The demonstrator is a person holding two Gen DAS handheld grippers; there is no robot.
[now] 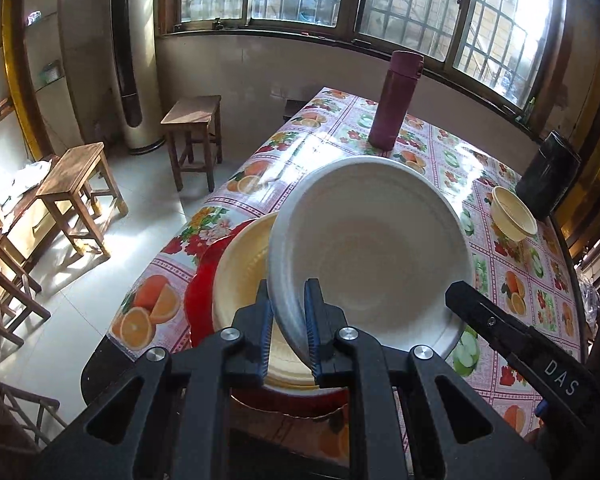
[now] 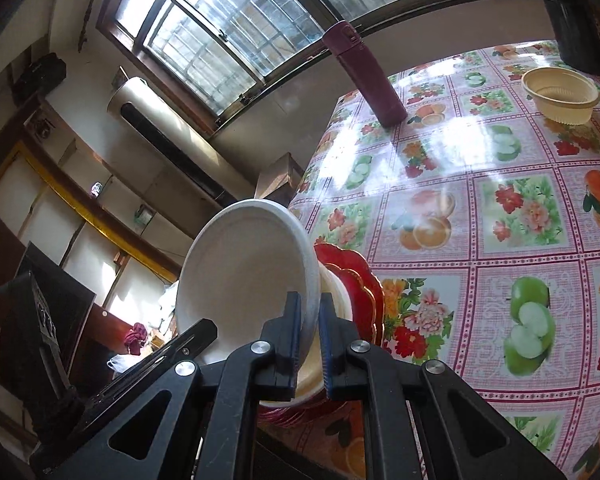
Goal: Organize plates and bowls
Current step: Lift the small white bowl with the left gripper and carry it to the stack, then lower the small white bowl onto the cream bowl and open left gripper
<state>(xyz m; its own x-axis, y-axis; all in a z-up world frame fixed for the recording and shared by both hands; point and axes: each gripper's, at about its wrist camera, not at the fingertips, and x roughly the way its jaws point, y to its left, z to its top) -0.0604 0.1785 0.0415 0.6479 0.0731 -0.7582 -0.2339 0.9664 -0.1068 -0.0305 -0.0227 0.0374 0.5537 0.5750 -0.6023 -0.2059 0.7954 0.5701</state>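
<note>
White bowl point(image 1: 370, 256) hangs tilted above a stack at the near-left corner of the surface point(image 1: 440, 148), which wears a cloth printed with fruit and flowers. Both grippers pinch its rim: the left gripper point(image 1: 287, 320) clamps the edge at 6 o'clock in the left wrist view, and the right gripper point(image 2: 310, 320) clamps the edge of the same white bowl point(image 2: 244, 276) in the right wrist view. Under it sits a cream bowl point(image 1: 240, 280) resting on a red plate point(image 1: 198, 292) with a scalloped gold-trimmed edge. In the left view the right gripper's black body enters at 4 o'clock, bearing the letters "DAS". A second, small cream bowl point(image 1: 514, 214) stands well apart at 2 o'clock, just beside a black container point(image 1: 548, 176). A maroon bottle point(image 1: 394, 102) stands upright at 12 o'clock. Wooden stools point(image 1: 76, 192) stand on the tiled floor at 9 o'clock.
</note>
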